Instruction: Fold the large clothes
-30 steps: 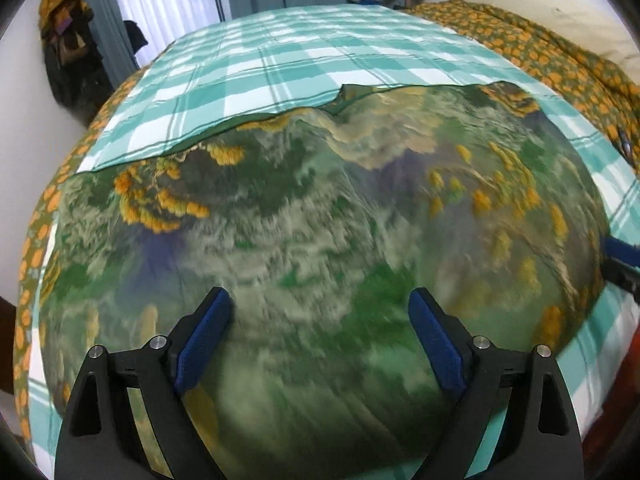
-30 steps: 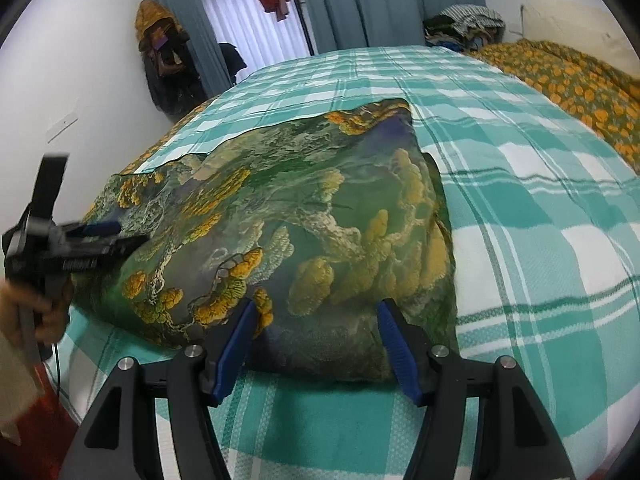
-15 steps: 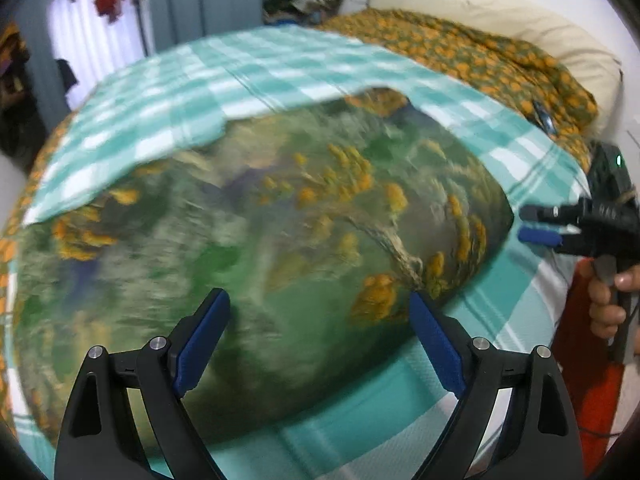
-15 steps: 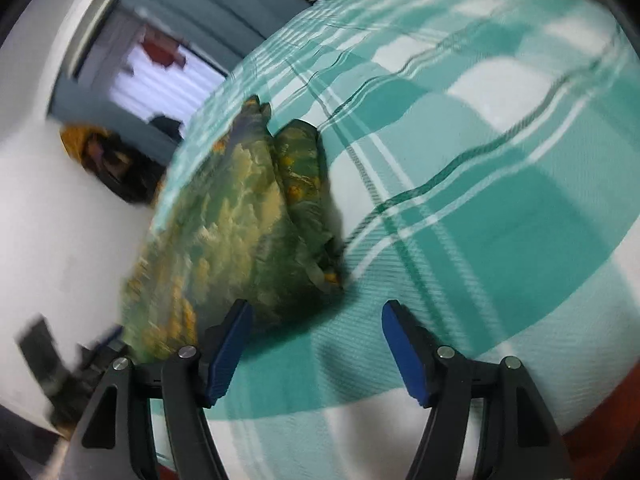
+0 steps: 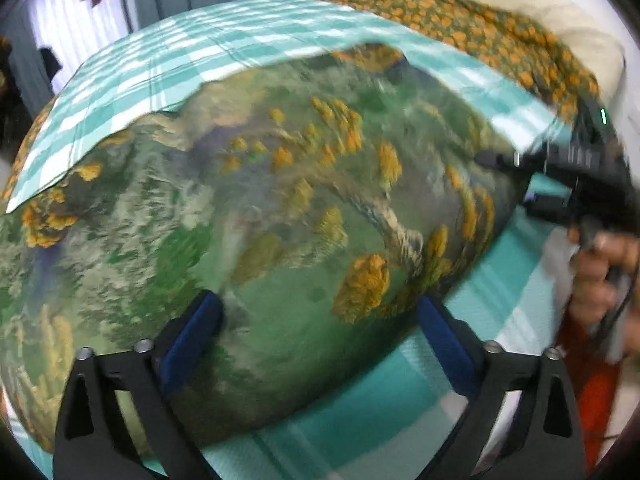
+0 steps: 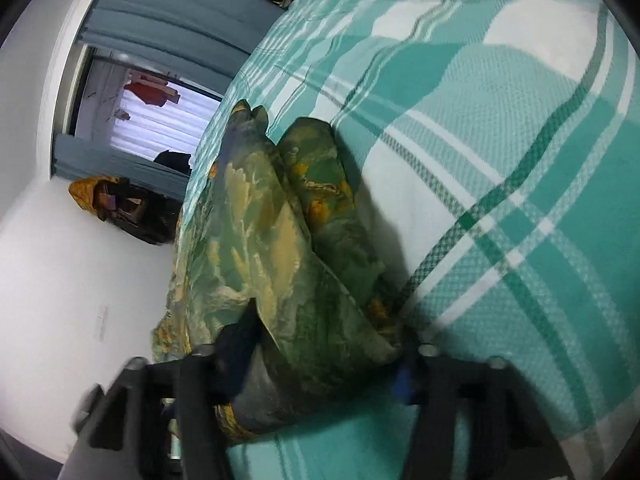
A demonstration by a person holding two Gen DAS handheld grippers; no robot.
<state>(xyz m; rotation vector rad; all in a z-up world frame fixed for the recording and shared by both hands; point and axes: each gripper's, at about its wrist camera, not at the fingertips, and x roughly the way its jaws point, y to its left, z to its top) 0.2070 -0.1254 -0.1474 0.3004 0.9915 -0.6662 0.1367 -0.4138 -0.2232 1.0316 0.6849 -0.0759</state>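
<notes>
While the folded green-and-orange printed garment [image 5: 280,232] lies near the front edge of the bed, on the teal-and-white checked sheet [image 5: 224,44], the left gripper [image 5: 320,336] hovers above it, tilted steeply down, with its blue-padded fingers [image 5: 192,328] spread wide over the cloth and nothing pinched between them. From the left wrist view, the right gripper [image 5: 520,176] comes in level at the garment's right end, held by a hand [image 5: 600,272] wrapped around its handle just off the bed's front right corner. In the right wrist view that right gripper [image 6: 324,356] is rolled over onto its side, so the sheet [image 6: 500,160] fills the right of the frame and the wall stands at the left; its jaws have just been closing and the garment's stacked folded edge [image 6: 304,280] sits between them, one blue pad [image 6: 240,340] lying against the top layer, the other mostly hidden under the fold. Whether the pads already press firmly is hard to tell through the blur. An orange-flowered blanket [image 5: 480,36] lies along the far right side of the bed
</notes>
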